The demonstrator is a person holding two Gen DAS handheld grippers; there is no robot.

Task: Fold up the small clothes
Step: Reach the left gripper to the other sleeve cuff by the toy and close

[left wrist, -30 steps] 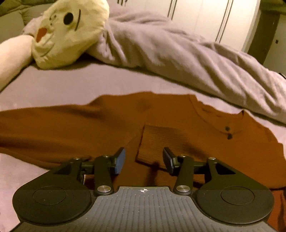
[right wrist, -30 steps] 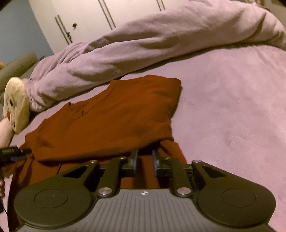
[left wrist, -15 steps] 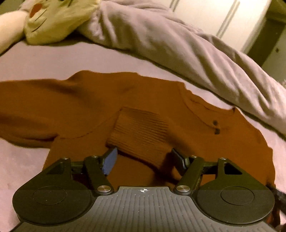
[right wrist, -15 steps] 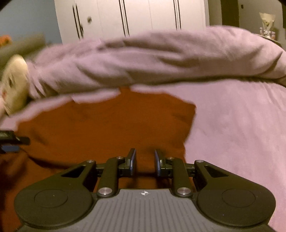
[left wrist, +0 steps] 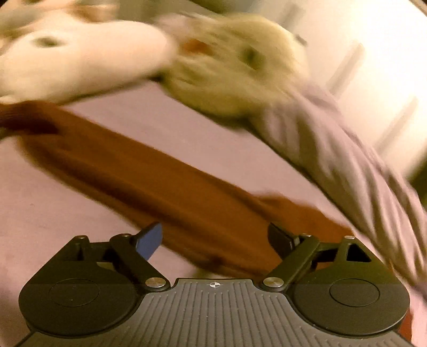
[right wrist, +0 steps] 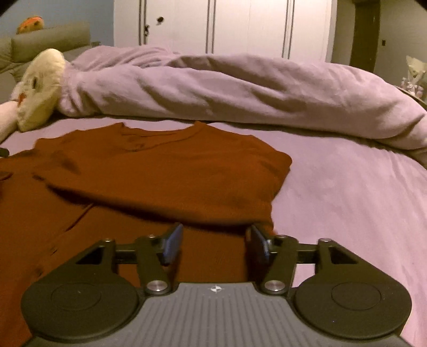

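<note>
A rust-brown long-sleeved top lies on the lilac bed, its right side folded in over the body. My right gripper is open and empty, low over the top's lower right part. In the blurred left wrist view, the top's outstretched sleeve runs diagonally from upper left to lower right. My left gripper is wide open and empty, straddling the sleeve near the shoulder end.
A rolled lilac duvet lies across the far side of the bed. A cream plush toy sits at the far left, also large in the left wrist view. White wardrobe doors stand behind. Bare sheet lies to the right.
My right gripper has opened from nearly shut and let go of the folded side. My left gripper swung left, from the folded cuff to the outstretched sleeve, and opened wider.
</note>
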